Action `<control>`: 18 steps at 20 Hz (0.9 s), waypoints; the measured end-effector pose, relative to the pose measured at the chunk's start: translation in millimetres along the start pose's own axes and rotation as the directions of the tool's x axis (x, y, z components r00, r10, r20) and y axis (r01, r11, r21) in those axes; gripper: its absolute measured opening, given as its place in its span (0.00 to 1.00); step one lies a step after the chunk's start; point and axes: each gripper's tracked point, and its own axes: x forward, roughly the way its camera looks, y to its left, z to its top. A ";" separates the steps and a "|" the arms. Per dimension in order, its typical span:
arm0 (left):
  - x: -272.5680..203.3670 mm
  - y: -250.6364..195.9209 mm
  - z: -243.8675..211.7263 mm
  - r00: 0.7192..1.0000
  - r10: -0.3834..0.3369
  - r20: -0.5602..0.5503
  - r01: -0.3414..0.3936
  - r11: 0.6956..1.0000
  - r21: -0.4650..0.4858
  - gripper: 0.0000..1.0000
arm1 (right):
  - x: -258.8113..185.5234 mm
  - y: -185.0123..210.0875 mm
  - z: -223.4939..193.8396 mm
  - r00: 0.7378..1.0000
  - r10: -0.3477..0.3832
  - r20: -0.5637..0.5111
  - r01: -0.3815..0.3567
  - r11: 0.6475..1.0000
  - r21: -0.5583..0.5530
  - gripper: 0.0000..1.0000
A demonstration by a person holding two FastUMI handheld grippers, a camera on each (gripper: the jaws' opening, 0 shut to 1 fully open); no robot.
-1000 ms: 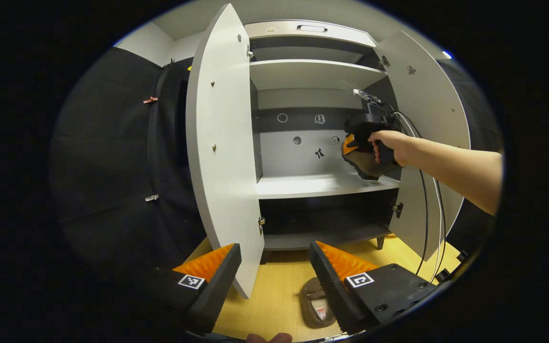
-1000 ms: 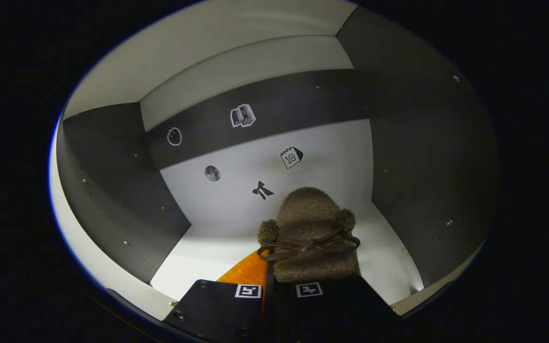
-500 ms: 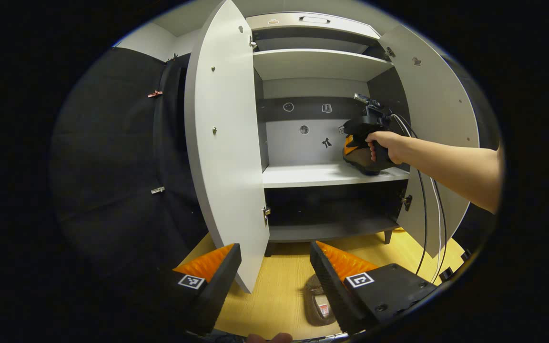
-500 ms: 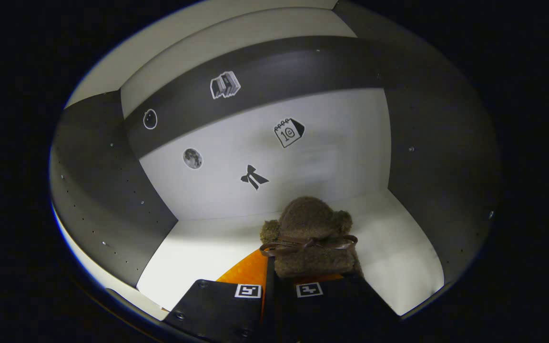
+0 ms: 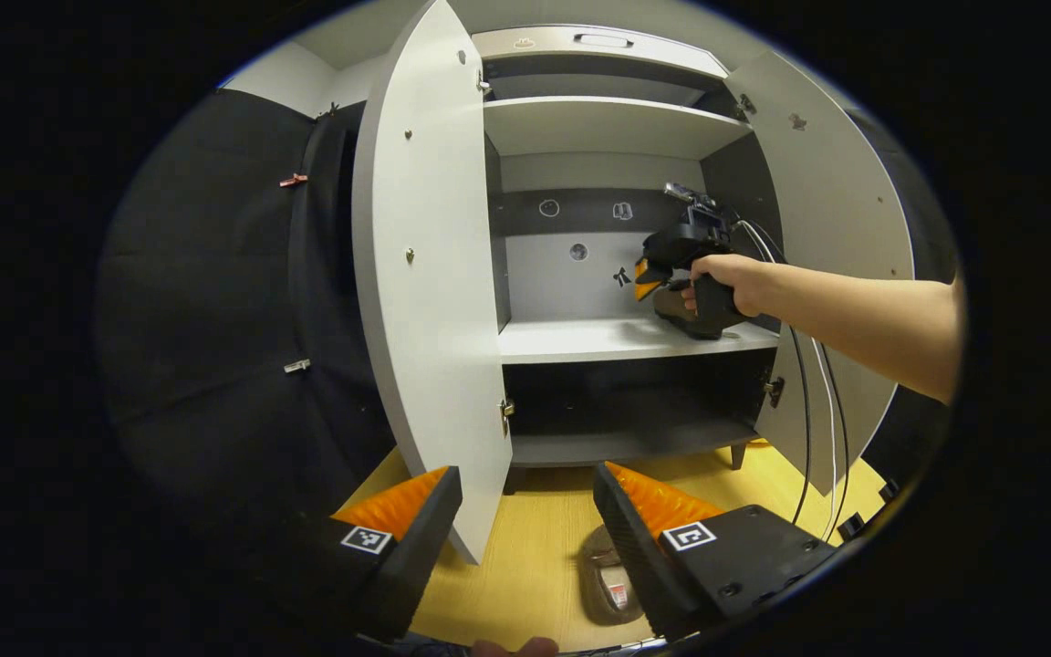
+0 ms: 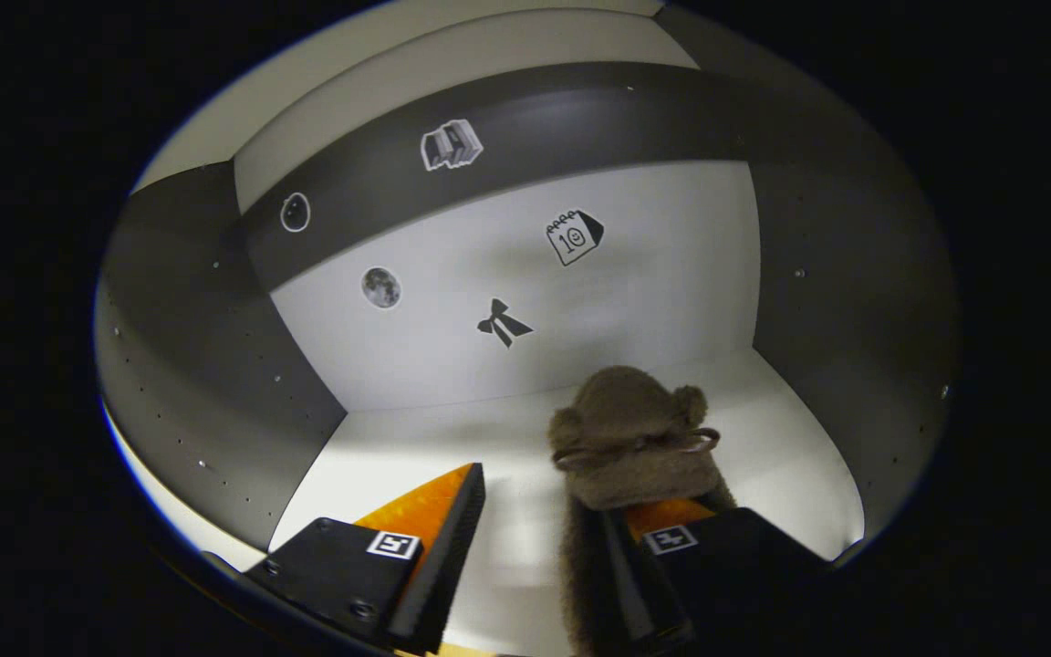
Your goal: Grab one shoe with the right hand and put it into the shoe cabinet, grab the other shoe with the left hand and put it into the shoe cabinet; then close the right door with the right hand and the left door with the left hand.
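Observation:
A brown fuzzy shoe point(image 6: 630, 438) with a thin bow sits on the middle shelf point(image 6: 416, 456) of the shoe cabinet, toe toward the back wall. My right gripper point(image 6: 535, 497) is open behind it; the shoe lies against the right-hand finger and the other finger stands apart. In the left gripper view, a hand point(image 5: 726, 278) holds that right gripper point(image 5: 649, 274) inside the cabinet. My left gripper point(image 5: 525, 474) is open and holds nothing, low in front of the cabinet. The second brown shoe point(image 5: 608, 584) lies on the wooden floor just under its right finger.
Both cabinet doors stand open: the left door point(image 5: 425, 274) swings out close to my left gripper, the right door point(image 5: 840, 228) behind the outstretched arm. Cables point(image 5: 808, 401) hang from the right gripper. Stickers dot the cabinet's back wall point(image 6: 580, 274). A lower shelf point(image 5: 626, 443) is dark.
My right gripper has opened and let go of the shoe, which now rests on the middle shelf. The left gripper has barely moved.

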 end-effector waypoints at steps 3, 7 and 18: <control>-1.5 1.2 -3.5 1.000 -0.005 -0.009 0.005 1.000 -0.006 0.92 | -14.8 9.5 -5.6 1.000 0.015 -0.008 -0.016 0.999 -0.034 0.89; -5.8 2.3 -5.8 1.000 -0.015 -0.004 0.015 1.000 -0.006 0.92 | -42.0 18.3 -7.1 1.000 0.024 0.013 -0.023 0.997 -0.072 0.93; -4.2 2.7 -37.8 0.998 -0.055 -0.016 0.054 0.998 -0.014 0.92 | -152.0 15.5 4.3 0.975 0.052 0.215 -0.033 0.995 -0.090 0.98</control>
